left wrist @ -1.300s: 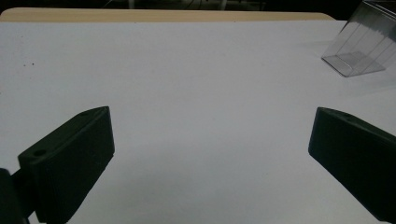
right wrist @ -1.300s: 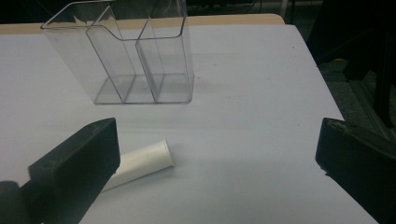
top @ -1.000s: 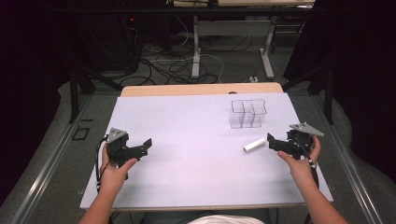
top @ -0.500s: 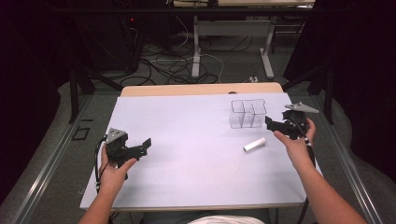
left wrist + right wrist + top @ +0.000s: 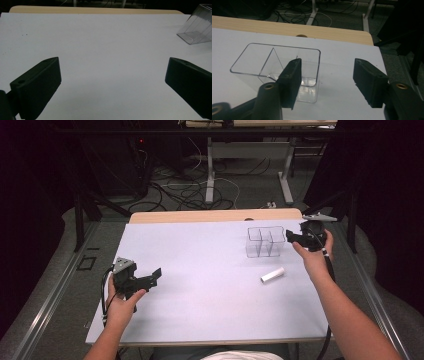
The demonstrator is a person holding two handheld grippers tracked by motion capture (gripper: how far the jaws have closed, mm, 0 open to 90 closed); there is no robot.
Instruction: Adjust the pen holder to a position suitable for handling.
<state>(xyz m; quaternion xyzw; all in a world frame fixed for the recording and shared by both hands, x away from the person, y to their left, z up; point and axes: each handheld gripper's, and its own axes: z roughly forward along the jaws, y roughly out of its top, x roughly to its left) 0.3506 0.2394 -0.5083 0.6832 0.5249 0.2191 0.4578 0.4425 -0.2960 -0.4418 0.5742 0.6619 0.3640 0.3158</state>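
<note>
A clear plastic box with dividers stands on the white sheet at the far right. My right gripper hovers just right of the box, pointing at it. In the right gripper view the box lies below and ahead, and the gripper has just been closing its jaws, which stand half apart with no pad pressing on anything. A white cylinder lies on the sheet nearer than the box. My left gripper rests at the near left, wide open and empty, with the box far off.
The sheet covers a wooden table whose bare far edge shows behind it. Beyond the table are cables on the floor and metal table legs. Dark drapes flank both sides.
My right gripper has left the spot beside the white cylinder and moved up and away to the clear box's right side. The left gripper has stayed put.
</note>
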